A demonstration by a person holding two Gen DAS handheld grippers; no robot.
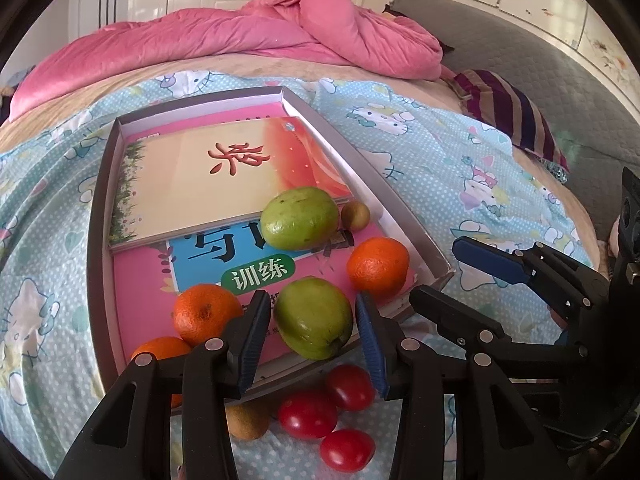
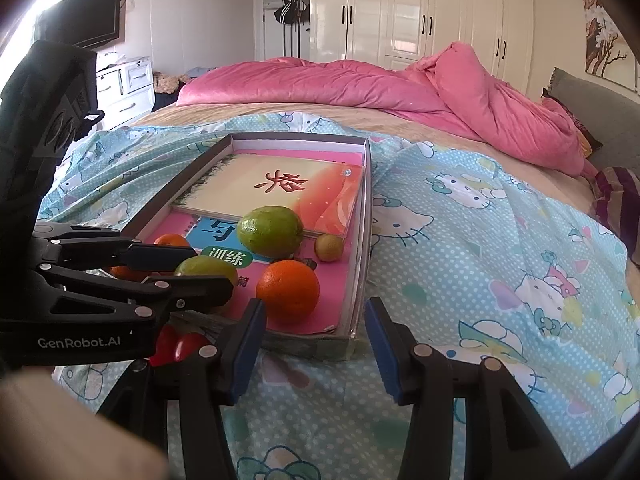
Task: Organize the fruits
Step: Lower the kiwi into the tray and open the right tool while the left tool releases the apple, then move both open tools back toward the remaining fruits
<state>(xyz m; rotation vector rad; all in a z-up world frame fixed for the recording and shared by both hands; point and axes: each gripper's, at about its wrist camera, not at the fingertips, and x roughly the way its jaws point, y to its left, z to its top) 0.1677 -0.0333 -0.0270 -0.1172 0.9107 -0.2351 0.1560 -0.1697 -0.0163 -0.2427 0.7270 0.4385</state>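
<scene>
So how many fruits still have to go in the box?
Done: two green fruits, three oranges and a small brown fruit lie in the box. In hand: nothing; both grippers' jaws are empty, the left gripper framing one green fruit. Left: three tomatoes and one brown fruit outside on the sheet.

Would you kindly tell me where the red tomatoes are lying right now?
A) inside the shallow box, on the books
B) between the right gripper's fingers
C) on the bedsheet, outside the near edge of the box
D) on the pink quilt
C: the three tomatoes lie on the bedsheet just outside the near wall of the box, beside a small brown fruit.
</scene>
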